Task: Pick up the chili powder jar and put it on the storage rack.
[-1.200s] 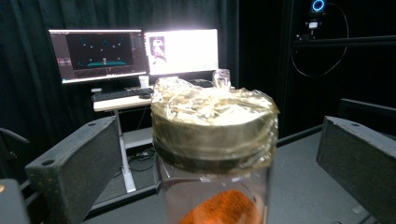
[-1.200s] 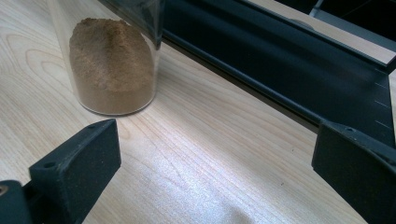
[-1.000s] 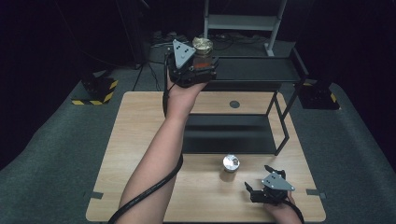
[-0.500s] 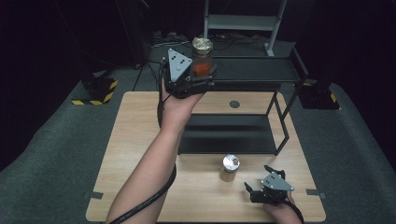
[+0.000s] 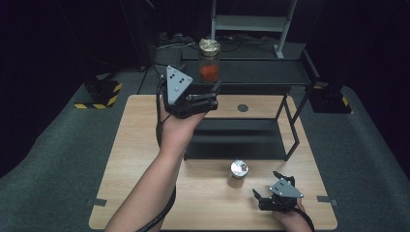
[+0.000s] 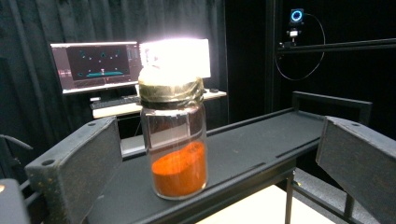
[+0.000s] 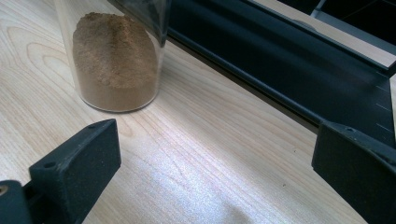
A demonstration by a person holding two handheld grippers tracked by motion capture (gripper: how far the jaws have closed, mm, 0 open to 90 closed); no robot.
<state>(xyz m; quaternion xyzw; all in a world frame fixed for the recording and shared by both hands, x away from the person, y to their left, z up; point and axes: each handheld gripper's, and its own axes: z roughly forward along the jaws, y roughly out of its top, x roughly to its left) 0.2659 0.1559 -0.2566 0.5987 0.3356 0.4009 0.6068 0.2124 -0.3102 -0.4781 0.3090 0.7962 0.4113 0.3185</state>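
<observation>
We see the black rack (image 5: 251, 72) on the table (image 5: 135, 145), and on its top shelf the jar (image 5: 210, 60) of orange powder now stands free. The left gripper (image 5: 212, 99) has let go and drawn back (jaws apart). The right gripper (image 5: 268, 193) rests spread near the second jar (image 5: 239, 169).

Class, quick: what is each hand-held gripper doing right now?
Left hand-held gripper: open, empty, near the jar of orange powder.
Right hand-held gripper: open, empty.
</observation>
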